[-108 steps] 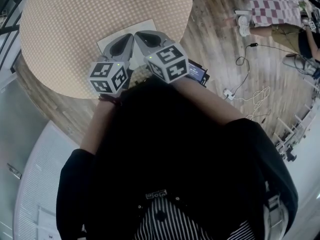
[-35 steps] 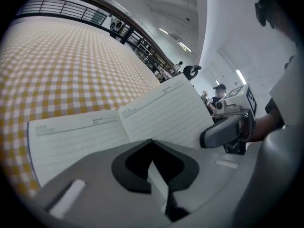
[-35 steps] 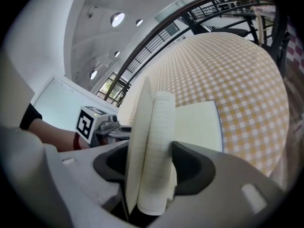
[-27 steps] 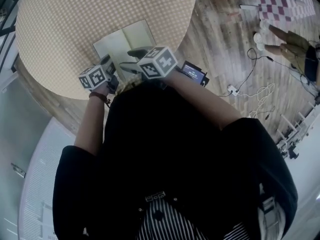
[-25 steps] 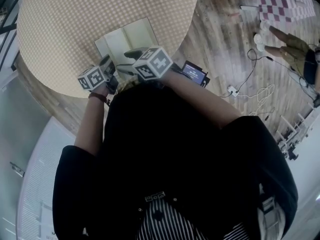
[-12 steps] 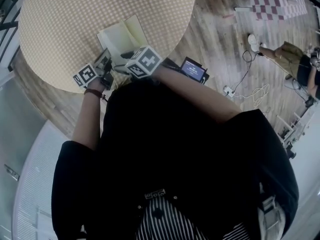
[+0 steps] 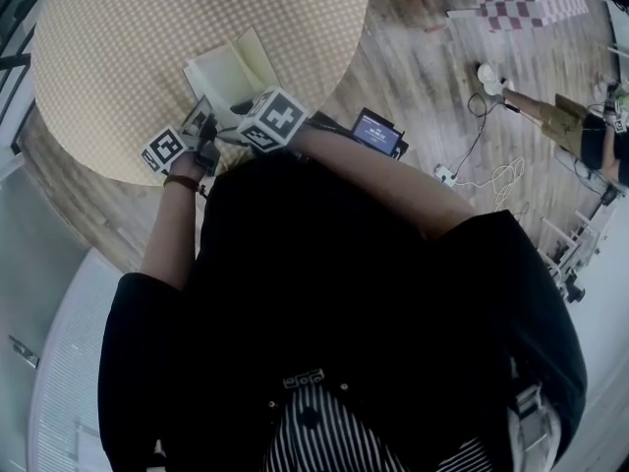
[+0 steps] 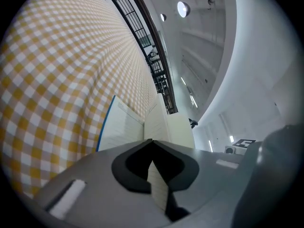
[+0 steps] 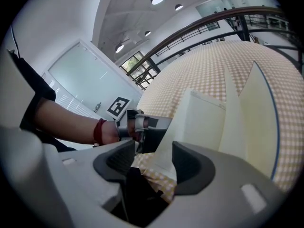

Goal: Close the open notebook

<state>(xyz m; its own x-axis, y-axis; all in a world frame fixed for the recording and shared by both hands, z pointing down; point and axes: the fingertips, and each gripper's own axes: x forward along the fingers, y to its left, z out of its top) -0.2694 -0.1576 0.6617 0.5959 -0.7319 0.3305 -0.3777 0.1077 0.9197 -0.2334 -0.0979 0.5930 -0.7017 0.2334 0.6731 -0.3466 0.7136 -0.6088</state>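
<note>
While the notebook [image 7: 228, 69] lies near the front edge of the checked round table [image 7: 108, 28], closing looks roughly half done. Right leaf stands raised, cream pages fanned; left leaf flat, blue-edged. Fold-over still to do. Left gripper [image 8: 151, 144]: jaws pinched together on the notebook's page edge. Right gripper [image 9: 154, 158]: jaws apart, lifted leaf's corner loosely between them.

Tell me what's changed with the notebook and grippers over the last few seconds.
The notebook lay flat open; now its right half is lifted, folding toward the left. The left gripper drew back to the near edge and shut on a page; the right gripper, jaws apart, has the raised half between them. Left half stays flat on the table.
</note>
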